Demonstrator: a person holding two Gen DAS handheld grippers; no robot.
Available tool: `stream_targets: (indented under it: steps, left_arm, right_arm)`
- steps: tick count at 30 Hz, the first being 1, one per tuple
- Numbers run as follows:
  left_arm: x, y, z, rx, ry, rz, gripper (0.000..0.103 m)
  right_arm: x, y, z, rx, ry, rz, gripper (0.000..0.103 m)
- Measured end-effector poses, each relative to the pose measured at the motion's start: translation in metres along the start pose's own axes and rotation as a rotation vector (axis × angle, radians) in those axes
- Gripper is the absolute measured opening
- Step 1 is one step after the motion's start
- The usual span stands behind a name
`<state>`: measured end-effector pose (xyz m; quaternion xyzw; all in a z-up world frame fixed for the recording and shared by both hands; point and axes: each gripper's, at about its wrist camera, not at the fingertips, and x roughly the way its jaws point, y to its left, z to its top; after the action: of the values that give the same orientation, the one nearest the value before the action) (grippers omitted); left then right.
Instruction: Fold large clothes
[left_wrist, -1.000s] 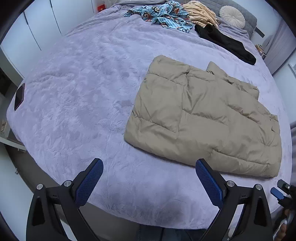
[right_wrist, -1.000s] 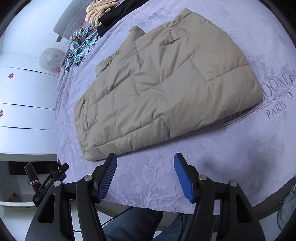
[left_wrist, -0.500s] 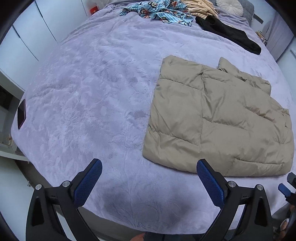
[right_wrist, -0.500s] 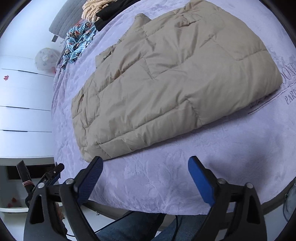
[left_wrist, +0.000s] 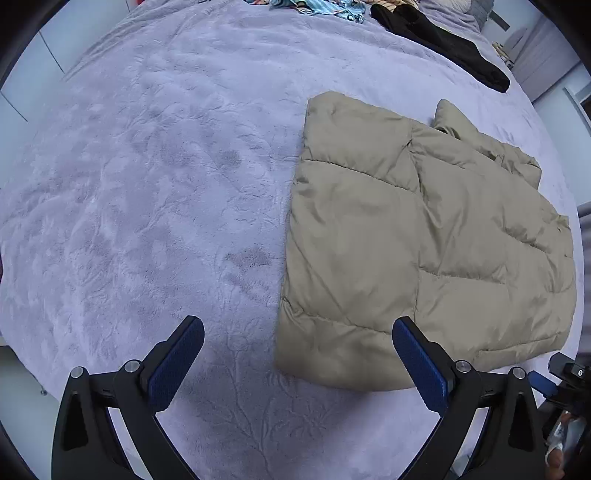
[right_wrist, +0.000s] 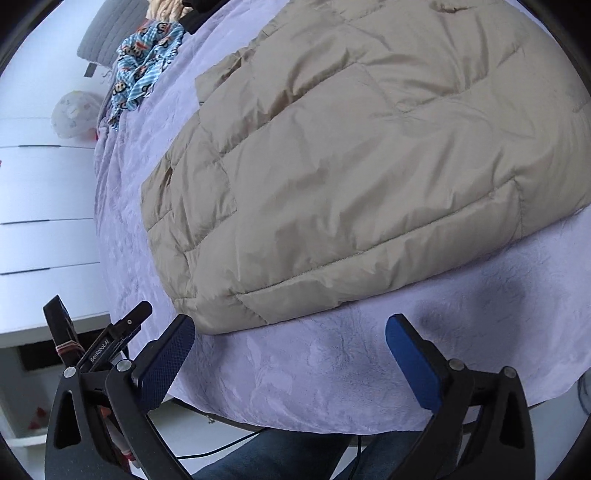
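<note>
The tan puffer jacket (left_wrist: 424, 240) lies partly folded on the lilac bed (left_wrist: 147, 184). My left gripper (left_wrist: 297, 354) and right gripper (right_wrist: 290, 347) hover spread and empty at the jacket's near hem. I'd pinch both hem corners deep, since puffy fabric slips.

My left gripper (left_wrist: 298, 349) is matte black, its two arms tipped with textured blue pads (left_wrist: 176, 363) and studded with round silver screws. My right gripper (right_wrist: 290, 347) is built the same, with smooth blue pads (right_wrist: 413, 363). White "GenRobot.AI" lettering marks the black left unit seen beside it. Below are my blue jeans (right_wrist: 273, 456).
</note>
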<state>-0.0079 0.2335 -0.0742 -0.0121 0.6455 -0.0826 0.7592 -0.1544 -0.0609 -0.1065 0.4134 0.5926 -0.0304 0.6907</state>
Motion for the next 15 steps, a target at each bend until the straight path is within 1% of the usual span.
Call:
stream_targets:
  steps: [5,7,12,14,15]
  left_arm:
    - [0.016,0.001,0.015,0.027,0.034,-0.053,0.102]
    - [0.021,0.002,0.022,0.035,0.045,-0.094,0.102]
    - [0.036,0.013,0.041,0.022,0.072,-0.237,0.102]
    - [0.041,0.017,0.047,0.032,0.082,-0.271,0.102]
    - [0.044,0.02,0.051,0.042,0.081,-0.276,0.102]
  right_arm:
    - [0.008,-0.001,0.003,0.054,0.008,-0.013,0.103]
    - [0.009,0.0,0.004,0.064,0.008,-0.016,0.103]
    - [0.012,0.005,0.004,0.071,0.013,-0.029,0.103]
    - [0.012,0.007,0.005,0.066,0.012,-0.034,0.103]
    - [0.012,0.008,0.004,0.064,0.01,-0.039,0.103]
